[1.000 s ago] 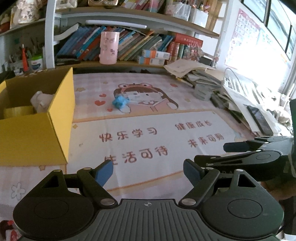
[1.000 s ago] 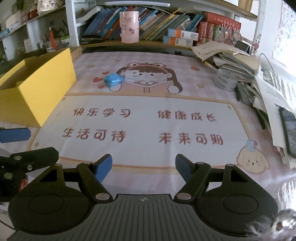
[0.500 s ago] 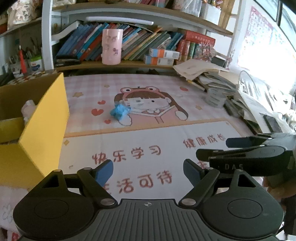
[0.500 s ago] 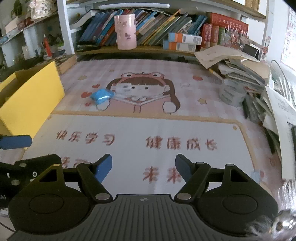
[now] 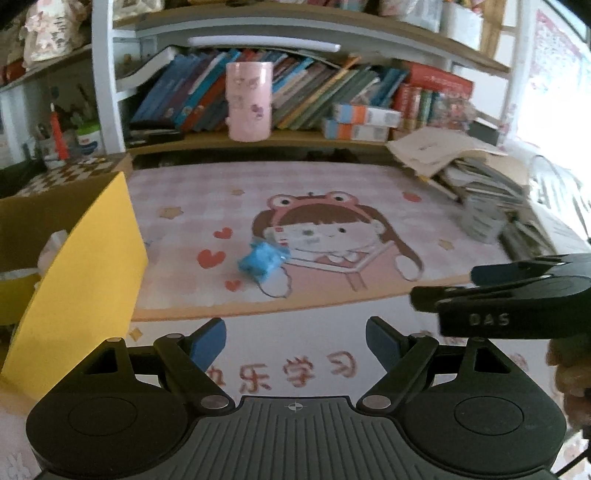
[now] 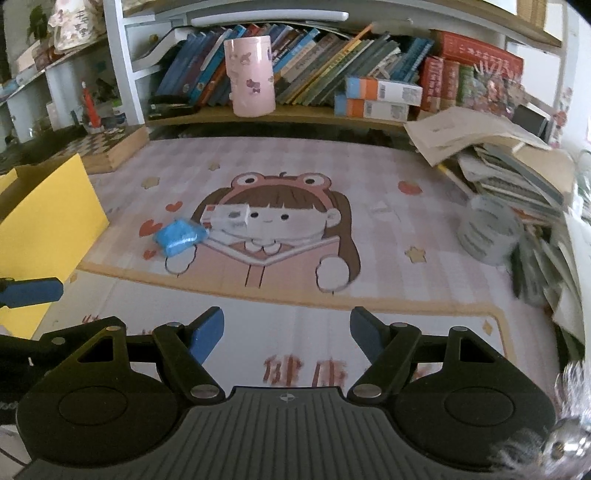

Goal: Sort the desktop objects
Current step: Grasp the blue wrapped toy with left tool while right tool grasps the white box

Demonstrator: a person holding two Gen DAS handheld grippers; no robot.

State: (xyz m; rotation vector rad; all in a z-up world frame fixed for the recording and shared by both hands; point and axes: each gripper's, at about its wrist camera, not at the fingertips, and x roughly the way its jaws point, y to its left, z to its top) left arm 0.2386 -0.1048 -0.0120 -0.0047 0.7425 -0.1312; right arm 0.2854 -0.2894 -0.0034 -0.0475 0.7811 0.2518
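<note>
Bench (image 6: 406, 258) under pink cartoon mat. Yellow cardboard box (image 5: 85, 266) at left edge, open top. Roll of grey tape (image 6: 487, 236) by paper pile, right. Small white carton (image 6: 229, 218) mid-mat, blue crumpled packet (image 6: 179, 236) touching its left side. My left fingers (image 5: 295, 341) wide apart, empty. My right fingers (image 6: 286, 330) apart, empty.

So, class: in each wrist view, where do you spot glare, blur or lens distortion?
Left wrist view: the window side at far right is blown out white, the paper stack is smeared, and the shelf bows. Right wrist view: more evenly lit, the grey tape roll is blurred, and the corners go dark.
</note>
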